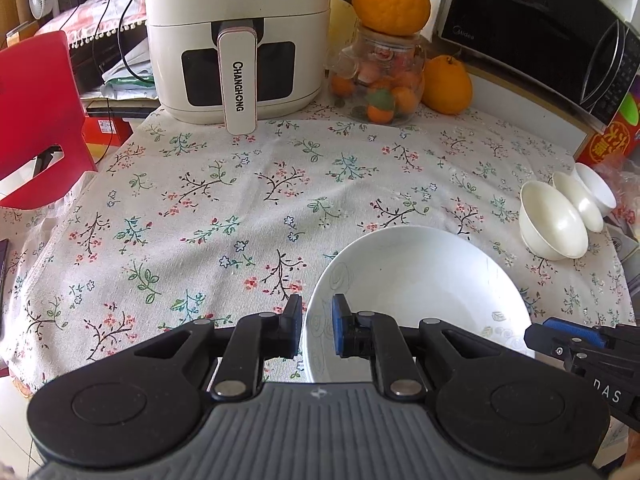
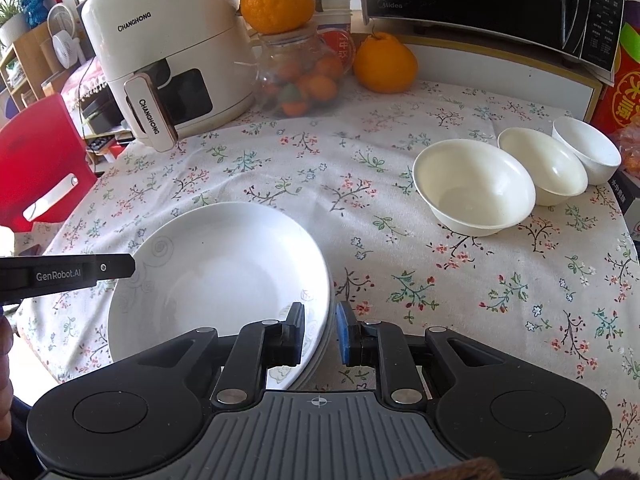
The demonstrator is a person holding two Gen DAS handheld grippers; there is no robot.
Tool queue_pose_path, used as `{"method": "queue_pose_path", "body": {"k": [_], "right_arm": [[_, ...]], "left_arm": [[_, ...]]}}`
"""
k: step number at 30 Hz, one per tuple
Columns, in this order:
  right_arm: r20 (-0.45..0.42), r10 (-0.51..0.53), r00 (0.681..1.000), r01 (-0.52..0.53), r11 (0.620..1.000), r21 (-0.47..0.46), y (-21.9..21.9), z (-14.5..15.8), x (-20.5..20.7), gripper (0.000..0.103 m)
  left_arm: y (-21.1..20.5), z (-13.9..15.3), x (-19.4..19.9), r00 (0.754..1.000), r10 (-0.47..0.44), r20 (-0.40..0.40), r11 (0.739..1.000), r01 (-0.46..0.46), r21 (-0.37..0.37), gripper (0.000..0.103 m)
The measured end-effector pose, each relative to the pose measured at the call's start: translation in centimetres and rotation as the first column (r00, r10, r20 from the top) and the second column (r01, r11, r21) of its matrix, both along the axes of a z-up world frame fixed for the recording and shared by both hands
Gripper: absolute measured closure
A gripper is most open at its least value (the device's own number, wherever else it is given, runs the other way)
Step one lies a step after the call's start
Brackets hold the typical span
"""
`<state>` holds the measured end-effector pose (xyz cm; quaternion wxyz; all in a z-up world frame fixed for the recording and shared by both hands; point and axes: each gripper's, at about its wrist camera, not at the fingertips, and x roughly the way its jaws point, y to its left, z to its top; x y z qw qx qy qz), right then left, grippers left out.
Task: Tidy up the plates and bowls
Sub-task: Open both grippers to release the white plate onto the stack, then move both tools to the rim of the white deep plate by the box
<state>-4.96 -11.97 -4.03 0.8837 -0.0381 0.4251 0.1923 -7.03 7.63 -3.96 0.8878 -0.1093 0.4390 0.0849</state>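
My left wrist camera looks steeply down past its claw [image 1: 315,326] at the worktop [image 1: 240,208], close above the plate's [image 1: 420,280] left rim. My right camera does likewise from the opposite rim. Both share plate, bowls [image 2: 474,186], air fryer [image 2: 172,60].

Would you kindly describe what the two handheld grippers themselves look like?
Both the left gripper and the right gripper are black plastic linkages with silver pivot pins, blue pads on the fingers, round black side housings and a ribbed grey base. White "GenRobot.AI" lettering runs along a finger.
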Motion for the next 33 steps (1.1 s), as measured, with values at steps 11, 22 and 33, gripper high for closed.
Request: {"method": "queue_pose_path", "body": {"k": [11,22,33], "right_arm": [[0.004,-0.053,0.999,0.052,0.998,0.045,-2.9,1.0,1.9,0.062],[0.066,-0.260,0.963,0.250,0.960,0.128,-12.6,4.3,6.3,0.014],[0.031,-0.470,0.882,0.461,0.874,0.152,-20.1,3.5,11.7,0.012]], "left_arm": [[-3.0,0.2,2.6,0.999,-0.035,0.036,0.999,0.035,-0.006,0.089],[-8.1,1.6,7.5,0.986,-0.139,0.089,0.990,0.138,0.019,0.036],[-13.9,1.8,13.8,0.974,-0.206,0.094,0.979,0.205,0.018,0.021]]}}
